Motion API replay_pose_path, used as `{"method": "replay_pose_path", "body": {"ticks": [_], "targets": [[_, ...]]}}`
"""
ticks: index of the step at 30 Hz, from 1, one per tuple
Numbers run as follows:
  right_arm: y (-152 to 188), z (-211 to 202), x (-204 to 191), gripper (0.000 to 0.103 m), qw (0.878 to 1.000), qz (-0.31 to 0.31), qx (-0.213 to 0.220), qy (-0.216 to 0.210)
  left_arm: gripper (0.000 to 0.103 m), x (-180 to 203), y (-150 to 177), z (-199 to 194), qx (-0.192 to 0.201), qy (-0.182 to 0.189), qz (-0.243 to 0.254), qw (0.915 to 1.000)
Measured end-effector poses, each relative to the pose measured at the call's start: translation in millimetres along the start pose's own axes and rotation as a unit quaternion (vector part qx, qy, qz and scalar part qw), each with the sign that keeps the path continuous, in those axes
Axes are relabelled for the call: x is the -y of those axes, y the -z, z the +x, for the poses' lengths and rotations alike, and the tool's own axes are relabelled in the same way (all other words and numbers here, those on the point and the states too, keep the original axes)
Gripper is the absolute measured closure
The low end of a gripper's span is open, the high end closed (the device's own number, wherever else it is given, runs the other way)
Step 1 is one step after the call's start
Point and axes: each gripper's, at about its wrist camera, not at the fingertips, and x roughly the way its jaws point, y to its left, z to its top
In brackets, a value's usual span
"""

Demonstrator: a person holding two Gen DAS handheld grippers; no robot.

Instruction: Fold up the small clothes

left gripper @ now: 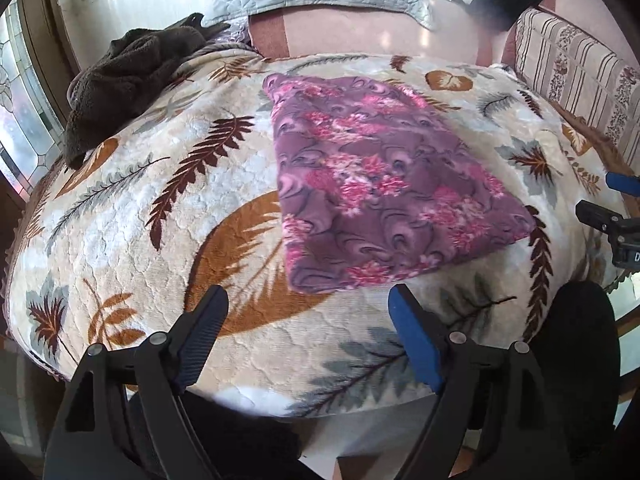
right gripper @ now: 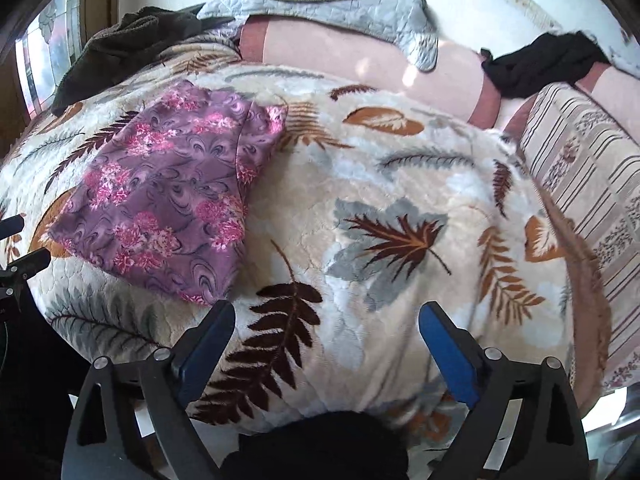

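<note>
A purple garment with pink flowers (left gripper: 380, 184) lies folded into a flat rectangle on a leaf-patterned blanket (left gripper: 160, 216). My left gripper (left gripper: 308, 300) hovers open just in front of the garment's near edge, with nothing between its fingers. In the right wrist view the same garment (right gripper: 168, 196) lies to the upper left. There my right gripper (right gripper: 328, 316) stands wide open over bare blanket (right gripper: 400, 240), right of the garment's near corner, holding nothing. Part of the right gripper (left gripper: 612, 216) shows at the left wrist view's right edge.
A dark brown fleece garment (left gripper: 128, 76) is heaped at the blanket's far left corner. A black cloth (right gripper: 548, 64) lies on the pink cushion (right gripper: 360, 56) at the back. A striped sofa cushion (right gripper: 592, 184) borders the right side. A grey quilted cover (right gripper: 320, 12) lies behind.
</note>
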Motion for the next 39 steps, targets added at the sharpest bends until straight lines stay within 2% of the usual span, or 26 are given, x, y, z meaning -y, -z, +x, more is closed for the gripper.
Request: {"method": "replay_pose_path", "body": {"ticks": [4,13,39], "targets": [[7,-14,1,0.005,1.0,0.002,0.031,0.005,0.02,9,2,-7,0.01,-0.004,0.003,0.9999],[18,-37,3,0.002,0.998,0.002,0.067,0.012,0.02,16,10,-19,0.019,0.004,-0.006,0.9998],[32,-37,5,0.001,0.998,0.023,0.057,-0.004,0.02,33,24,-26,-0.004,0.017,-0.003,0.9998]]}}
